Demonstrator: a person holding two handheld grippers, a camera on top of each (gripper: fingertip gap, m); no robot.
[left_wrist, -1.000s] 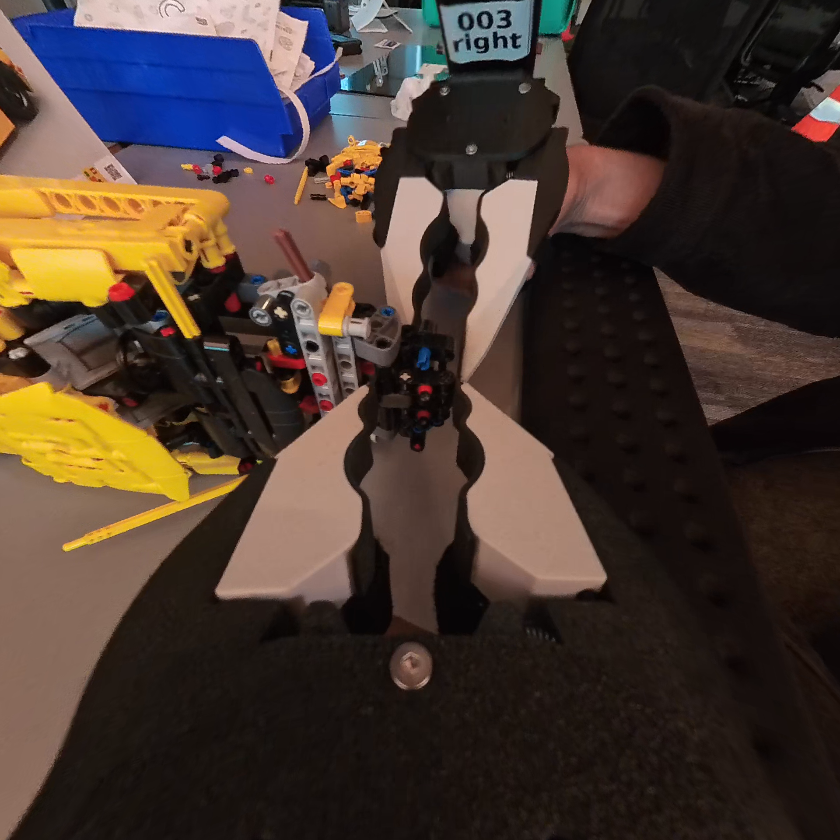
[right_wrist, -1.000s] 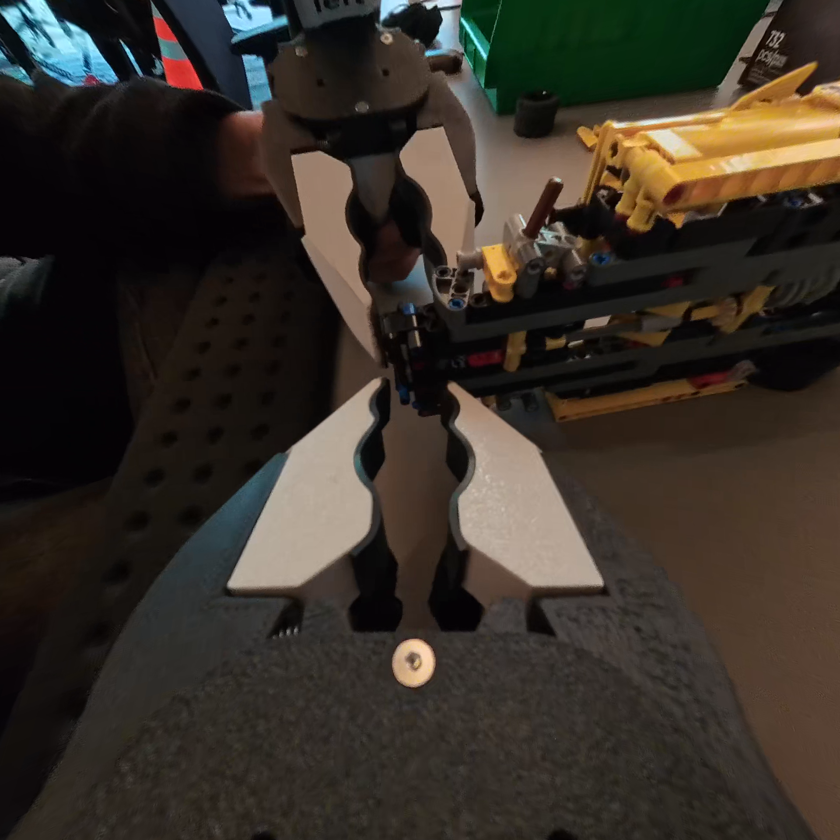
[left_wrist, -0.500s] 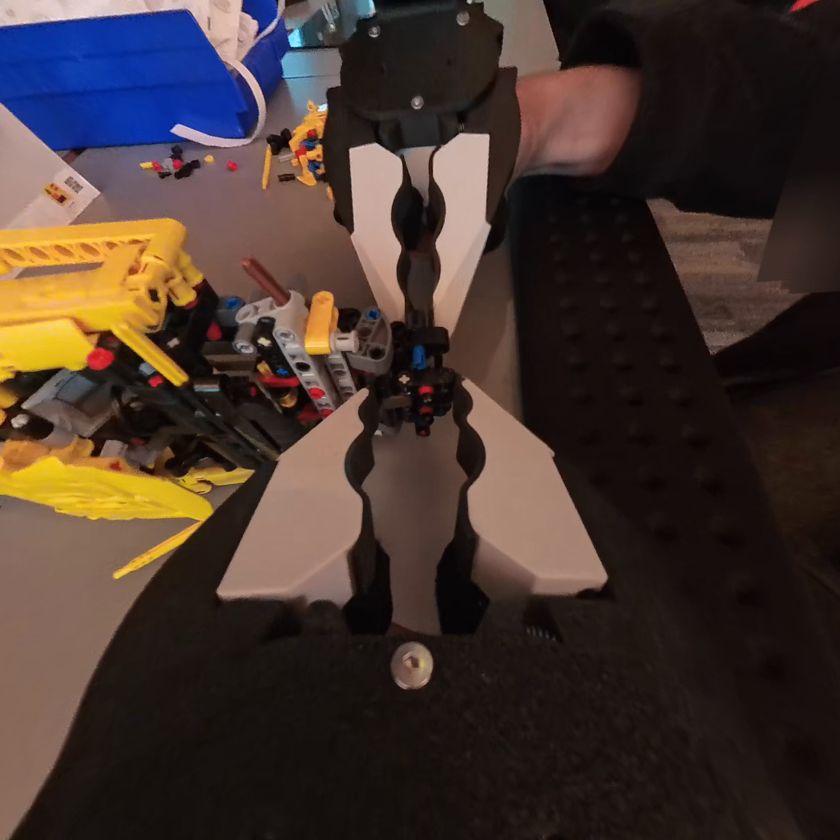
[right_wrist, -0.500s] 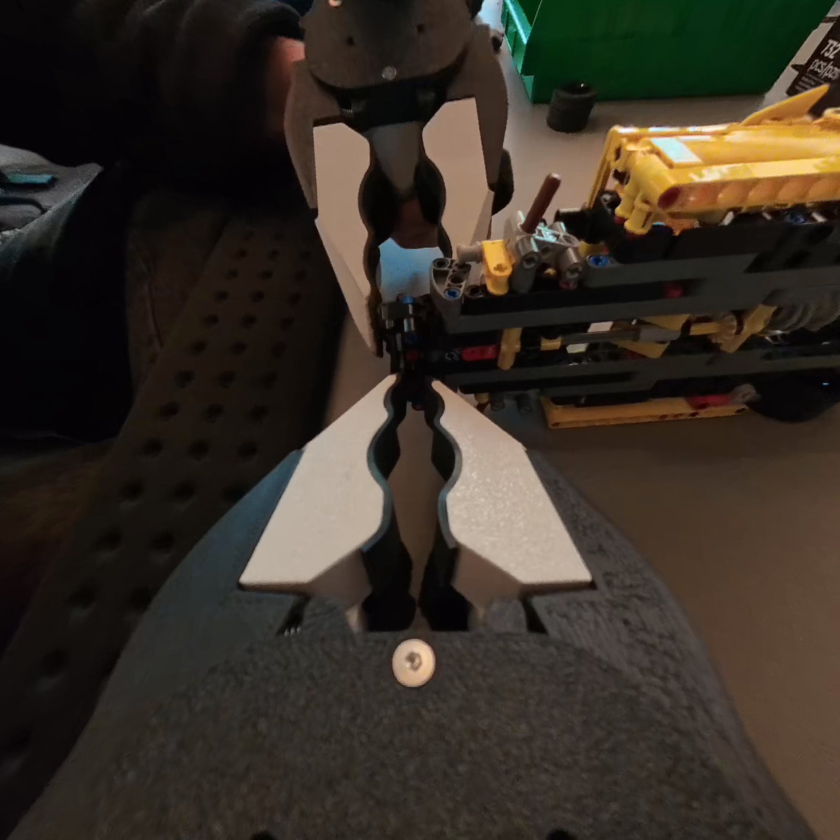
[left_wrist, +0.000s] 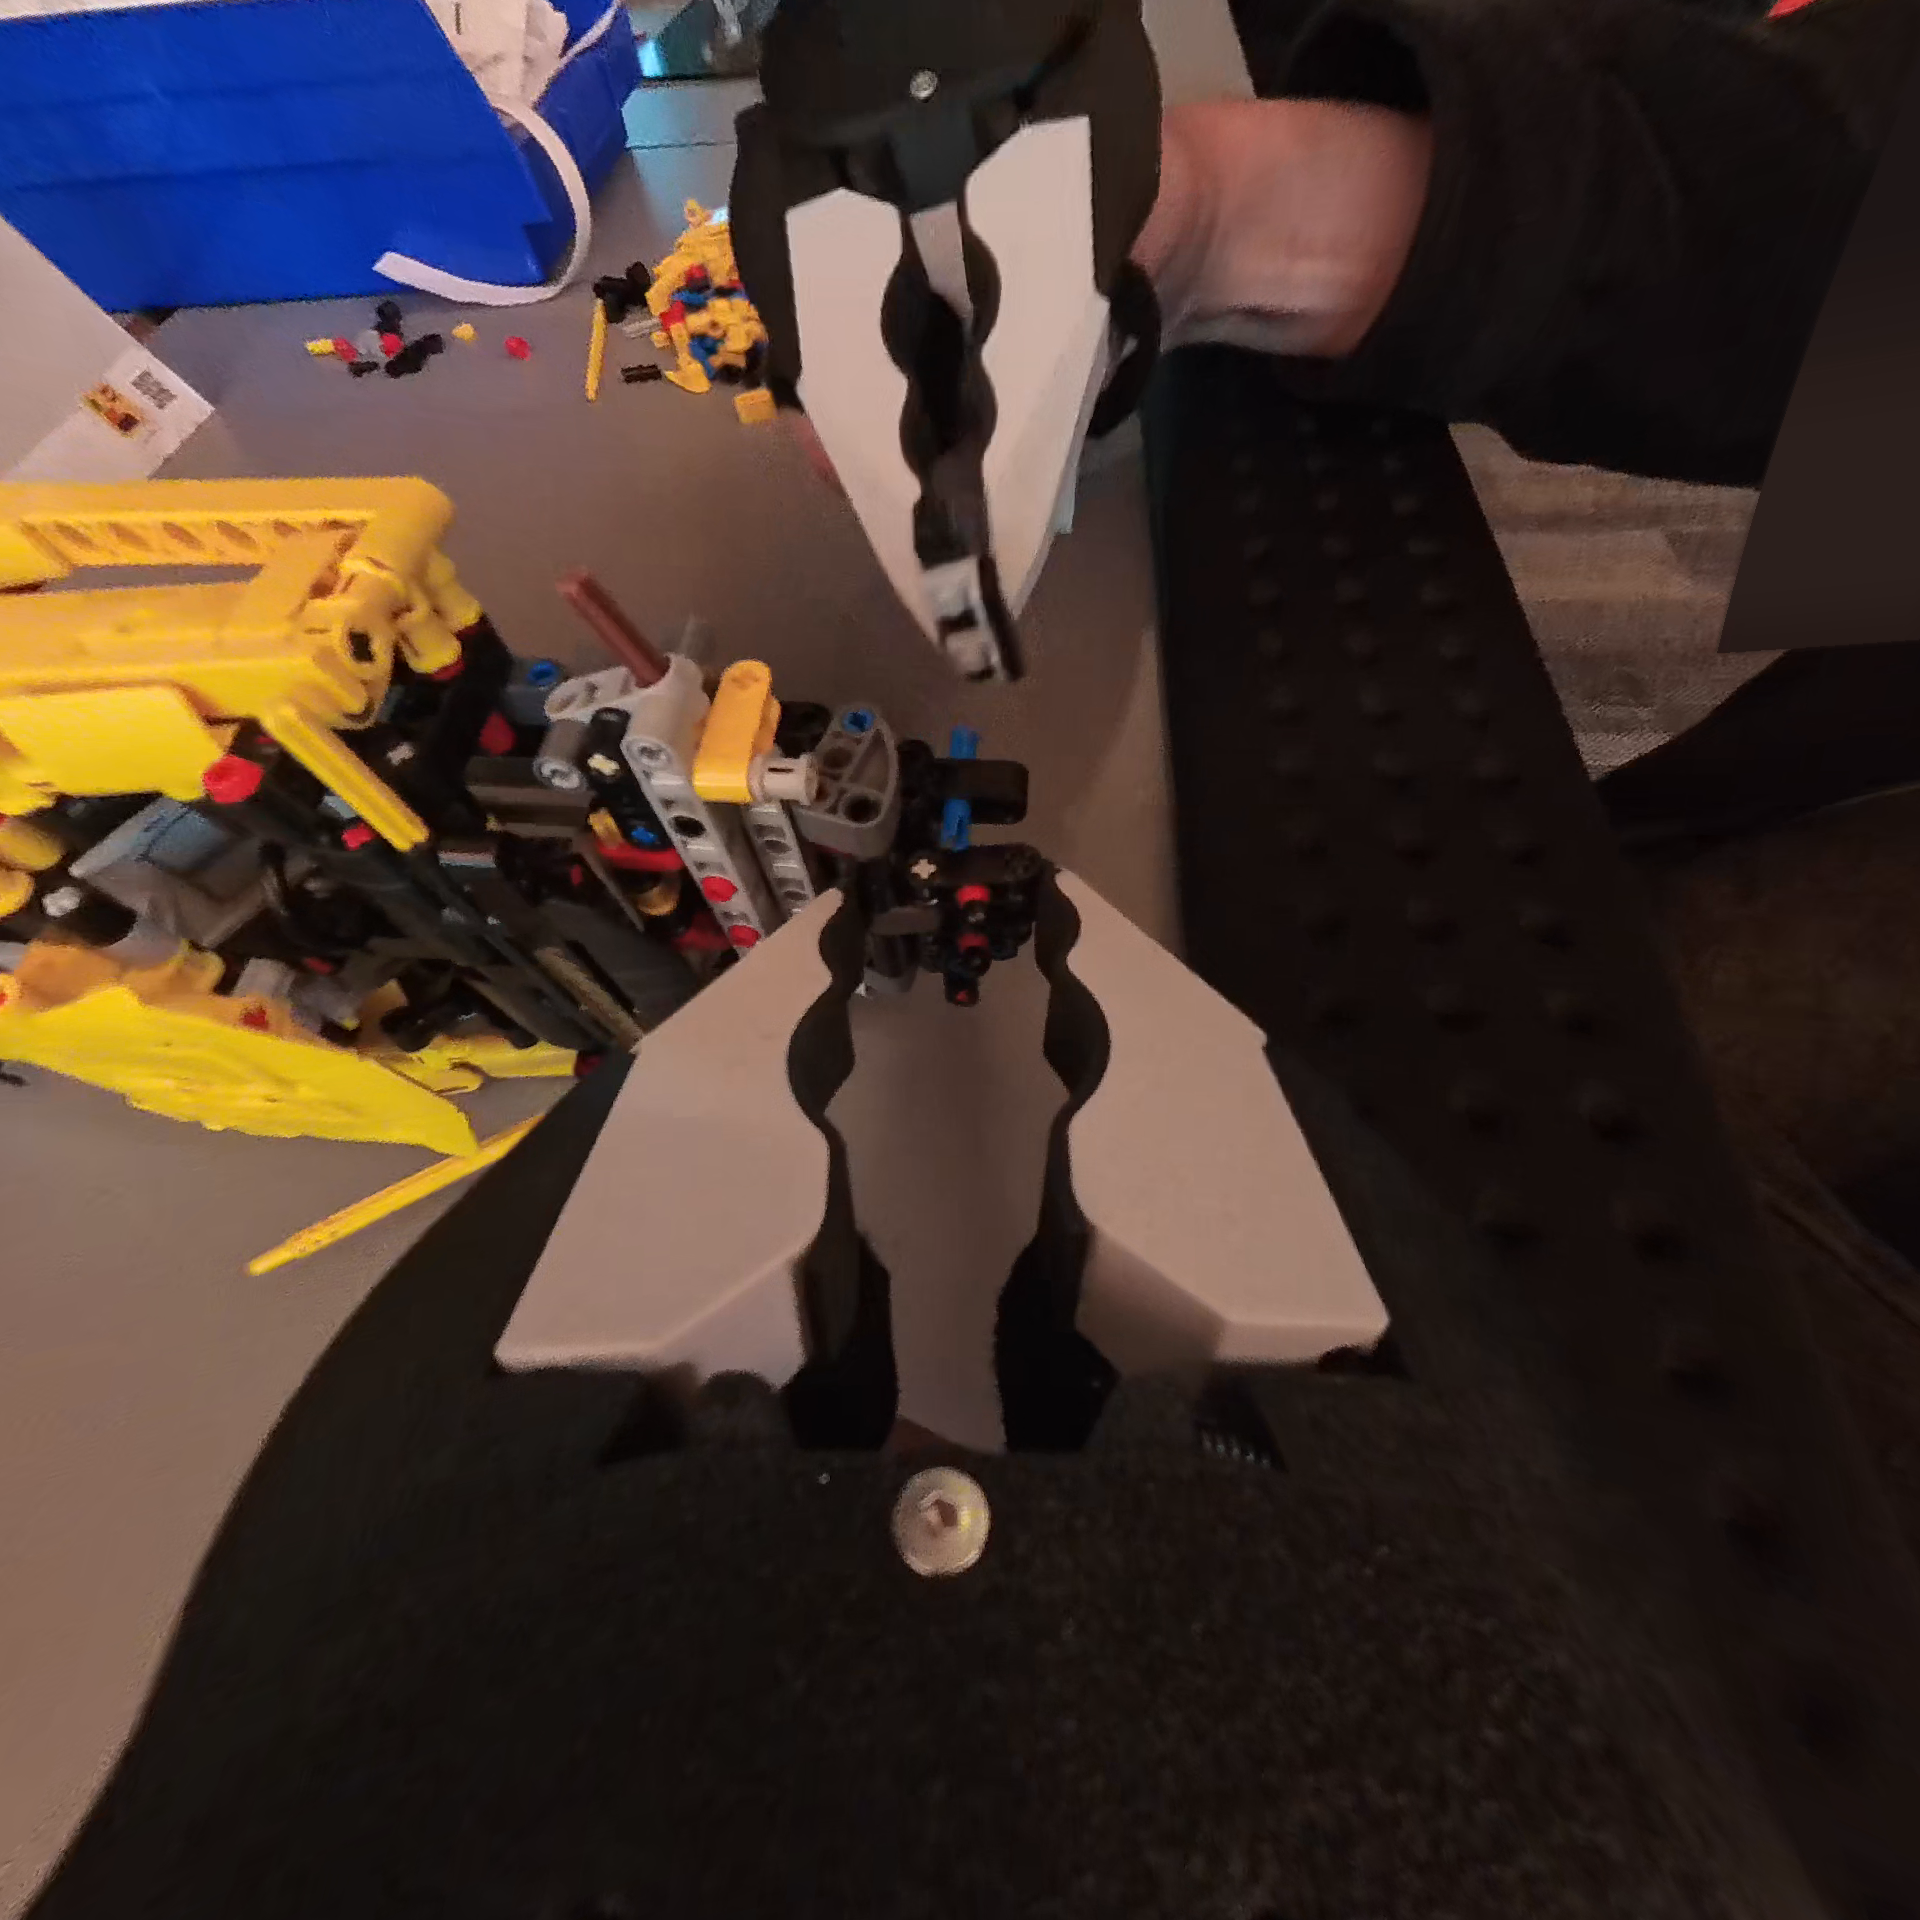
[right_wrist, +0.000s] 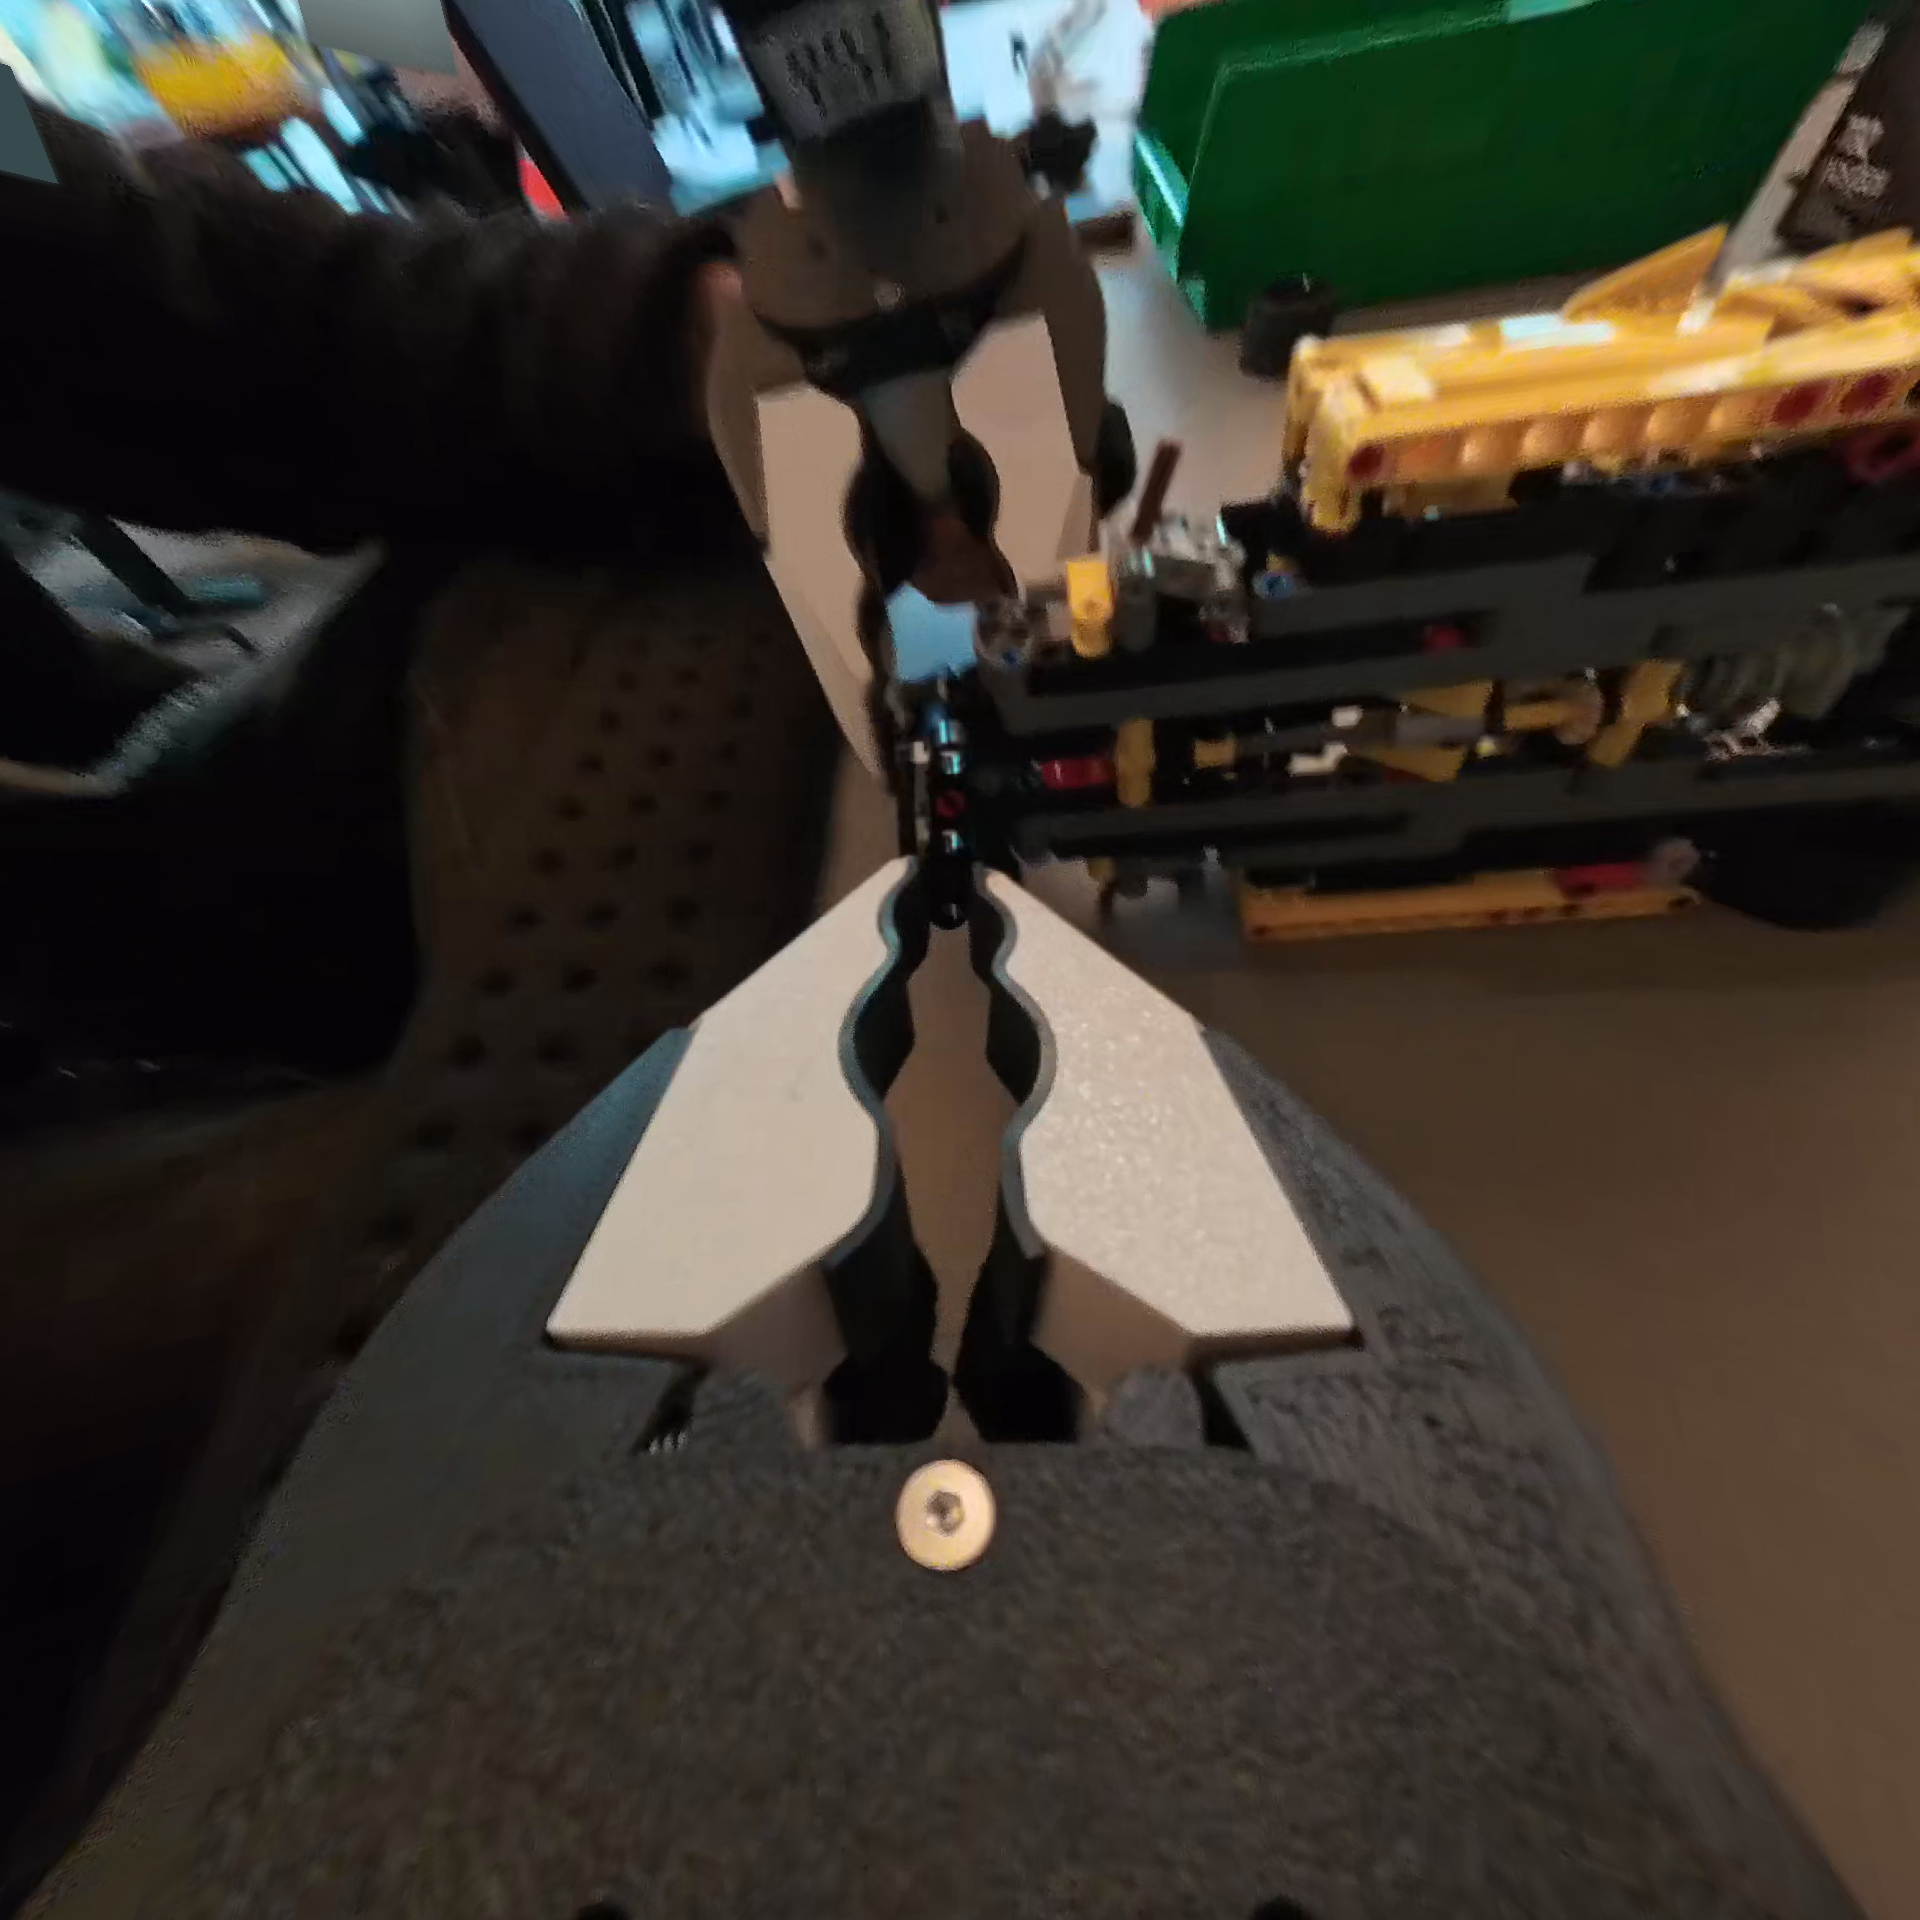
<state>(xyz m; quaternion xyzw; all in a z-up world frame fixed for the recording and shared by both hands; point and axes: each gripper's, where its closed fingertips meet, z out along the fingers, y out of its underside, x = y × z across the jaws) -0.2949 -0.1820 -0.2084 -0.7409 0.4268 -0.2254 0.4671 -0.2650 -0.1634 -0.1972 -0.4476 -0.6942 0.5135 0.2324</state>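
A large yellow and black brick-built vehicle model (left_wrist: 364, 790) lies on the grey table (left_wrist: 156, 1403). My left gripper (left_wrist: 945, 899) is shut on the black block (left_wrist: 966, 909) at the model's near end. My right gripper (left_wrist: 966, 634) hovers just above that end, shut on a small black and grey piece (left_wrist: 961, 618), apart from the model. In the right wrist view, my right gripper (right_wrist: 943, 883) pinches the small piece (right_wrist: 945, 906) at its tips, with the model (right_wrist: 1455, 644) to the right. The left gripper (right_wrist: 904, 748) is behind it at the model's end.
A blue bin (left_wrist: 260, 156) with papers and a scatter of small loose pieces (left_wrist: 696, 312) lie at the back. A thin yellow strip (left_wrist: 395, 1205) lies by the model. A green bin (right_wrist: 1455, 156) stands behind it. A black perforated seat (left_wrist: 1403, 831) borders the table edge. The grippers' ends are close to 5 centimetres from one another. From the left gripper's tips to the black perforated seat (left_wrist: 1403, 831) is close to 10 centimetres.
My right gripper closed on a small piece at the model's end and pulled up and away with it. My left gripper kept its hold on the black end block.
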